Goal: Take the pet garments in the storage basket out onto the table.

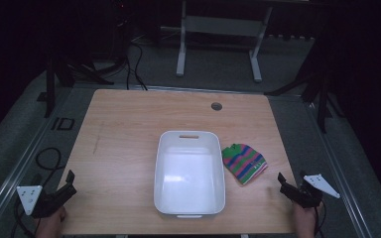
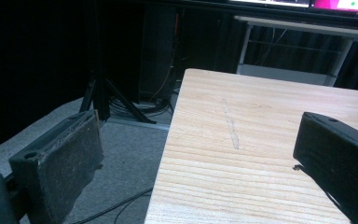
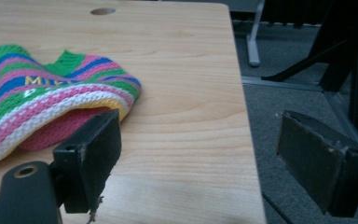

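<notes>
Holding off | my right hand-held gripper [image 3: 193,163] gaped wide, empty, beside striped knitted hat [image 3: 42,105], presumably for grabbing | left hand-held gripper [image 2: 200,161] likewise open, empty.

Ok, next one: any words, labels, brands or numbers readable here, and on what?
"MI…": yellow stitched letters on the striped knit cloth, in the right gripper view; only the first letters can be made out, the rest blurs.
A second pale line of stitching just below it on the same cloth: too blurred to read.
The white bin and the table: no legible text.
</notes>
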A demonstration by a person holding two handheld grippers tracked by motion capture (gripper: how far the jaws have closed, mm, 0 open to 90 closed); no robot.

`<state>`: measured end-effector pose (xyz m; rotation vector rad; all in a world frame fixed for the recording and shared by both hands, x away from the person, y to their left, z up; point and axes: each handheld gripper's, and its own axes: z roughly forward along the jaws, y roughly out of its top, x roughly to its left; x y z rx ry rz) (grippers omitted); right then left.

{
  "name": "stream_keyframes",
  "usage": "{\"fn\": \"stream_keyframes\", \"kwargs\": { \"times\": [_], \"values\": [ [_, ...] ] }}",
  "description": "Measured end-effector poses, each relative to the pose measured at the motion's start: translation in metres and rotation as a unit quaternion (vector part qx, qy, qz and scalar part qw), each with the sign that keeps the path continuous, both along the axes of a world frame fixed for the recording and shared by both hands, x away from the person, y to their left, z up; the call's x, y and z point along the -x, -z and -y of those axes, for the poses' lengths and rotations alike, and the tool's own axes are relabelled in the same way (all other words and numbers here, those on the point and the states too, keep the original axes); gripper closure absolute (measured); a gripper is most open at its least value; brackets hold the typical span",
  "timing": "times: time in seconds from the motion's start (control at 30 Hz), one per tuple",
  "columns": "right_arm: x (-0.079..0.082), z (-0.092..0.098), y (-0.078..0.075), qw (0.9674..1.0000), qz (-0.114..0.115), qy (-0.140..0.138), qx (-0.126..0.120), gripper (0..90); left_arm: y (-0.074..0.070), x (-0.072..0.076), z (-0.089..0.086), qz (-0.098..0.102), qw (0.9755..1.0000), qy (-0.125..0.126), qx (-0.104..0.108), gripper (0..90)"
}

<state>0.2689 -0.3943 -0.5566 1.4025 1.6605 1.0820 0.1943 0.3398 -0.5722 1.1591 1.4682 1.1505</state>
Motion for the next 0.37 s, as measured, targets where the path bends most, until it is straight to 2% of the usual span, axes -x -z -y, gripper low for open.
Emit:
{"fn": "stream_keyframes", "kwargs": {
  "times": [0.2, 0.37],
  "values": [
    [-0.0014, 0.0039, 0.0001, 0.9997, -0.009, 0.019, -0.014, 14.1, 0.0001, 0.0002, 0.0, 0.001, 1.0, -0.001, 0.001, 1.8],
    [-0.0037, 0.0042, 0.0001, 0.9995, -0.024, 0.009, -0.018, 14.1, 0.0, 0.0002, -0.0001, 0.0, 1.0, 0.0, 0.001, 1.8]
  ]
}}
